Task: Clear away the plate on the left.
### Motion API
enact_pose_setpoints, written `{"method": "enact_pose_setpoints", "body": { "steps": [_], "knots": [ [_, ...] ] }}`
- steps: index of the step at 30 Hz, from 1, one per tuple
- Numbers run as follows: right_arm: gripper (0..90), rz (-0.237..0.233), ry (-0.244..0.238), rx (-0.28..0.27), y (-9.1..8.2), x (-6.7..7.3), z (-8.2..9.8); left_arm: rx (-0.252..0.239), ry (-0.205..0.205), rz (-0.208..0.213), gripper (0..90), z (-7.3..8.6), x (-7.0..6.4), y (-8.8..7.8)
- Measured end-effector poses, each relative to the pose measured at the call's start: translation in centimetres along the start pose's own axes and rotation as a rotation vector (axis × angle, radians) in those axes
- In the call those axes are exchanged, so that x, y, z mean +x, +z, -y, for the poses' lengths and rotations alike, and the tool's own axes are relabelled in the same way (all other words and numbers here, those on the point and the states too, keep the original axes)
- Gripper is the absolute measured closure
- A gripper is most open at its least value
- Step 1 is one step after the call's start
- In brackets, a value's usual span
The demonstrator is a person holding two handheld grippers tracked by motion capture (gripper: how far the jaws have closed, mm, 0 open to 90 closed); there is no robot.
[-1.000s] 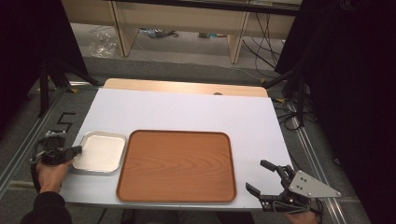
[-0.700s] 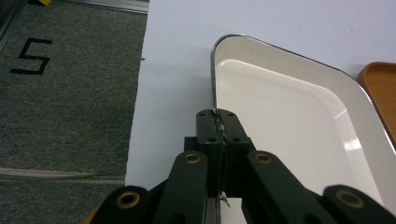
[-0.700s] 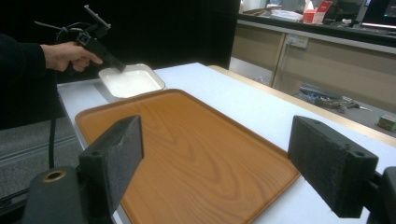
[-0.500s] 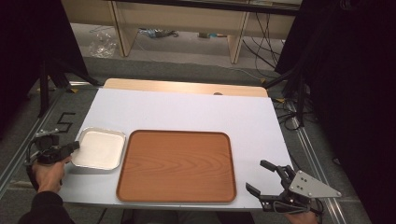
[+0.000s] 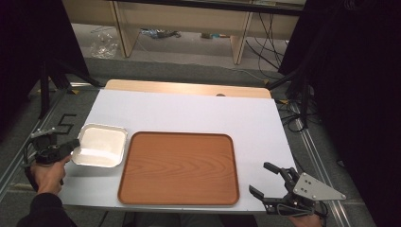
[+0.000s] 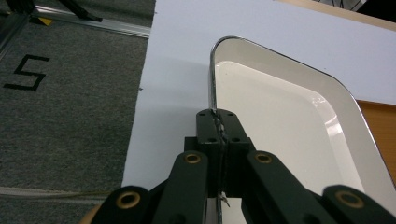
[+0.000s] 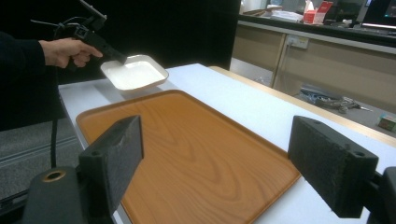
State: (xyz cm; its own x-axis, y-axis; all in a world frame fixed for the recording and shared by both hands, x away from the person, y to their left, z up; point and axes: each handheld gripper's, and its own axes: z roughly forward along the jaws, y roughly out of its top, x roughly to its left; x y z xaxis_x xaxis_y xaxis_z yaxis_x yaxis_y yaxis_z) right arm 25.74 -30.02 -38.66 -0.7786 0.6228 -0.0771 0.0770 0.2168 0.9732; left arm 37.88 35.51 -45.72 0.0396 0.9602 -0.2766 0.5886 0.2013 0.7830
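White tray (image 5: 100,145) rim pinched by left gripper (image 5: 72,145) (hand low); right gripper (image 5: 269,181) hangs agape

White tray (image 5: 100,144), lifted beside wooden tray (image 5: 178,167)

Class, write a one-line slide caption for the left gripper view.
Left gripper, jaws shut on the rim of a white tray, beside a wooden tray.

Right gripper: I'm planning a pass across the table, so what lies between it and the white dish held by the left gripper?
The wooden tray lies between the right gripper and the white dish, in the high view.
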Motion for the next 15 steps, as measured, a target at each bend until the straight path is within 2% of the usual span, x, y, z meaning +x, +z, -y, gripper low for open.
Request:
{"method": "enact_pose_setpoints", "body": {
  "steps": [1,3,10,15],
  "knots": [
    [19.2,0.002,0.0,0.001,0.0,0.0,0.0,0.016,-0.008,-0.014,88.4,0.0,-0.3,-0.2],
    [19.2,0.002,0.001,0.0,0.0,0.0,0.0,0.013,-0.021,-0.01,88.3,-0.1,-0.6,-0.2],
    [19.2,0.002,0.001,0.0,0.0,0.0,0.0,0.007,-0.028,0.053,88.3,-0.4,-1.5,-0.2],
    [19.2,0.001,-0.004,0.001,0.0,0.0,0.0,0.014,-0.011,0.09,88.4,-0.6,-2.8,-0.1]
  ]
}}
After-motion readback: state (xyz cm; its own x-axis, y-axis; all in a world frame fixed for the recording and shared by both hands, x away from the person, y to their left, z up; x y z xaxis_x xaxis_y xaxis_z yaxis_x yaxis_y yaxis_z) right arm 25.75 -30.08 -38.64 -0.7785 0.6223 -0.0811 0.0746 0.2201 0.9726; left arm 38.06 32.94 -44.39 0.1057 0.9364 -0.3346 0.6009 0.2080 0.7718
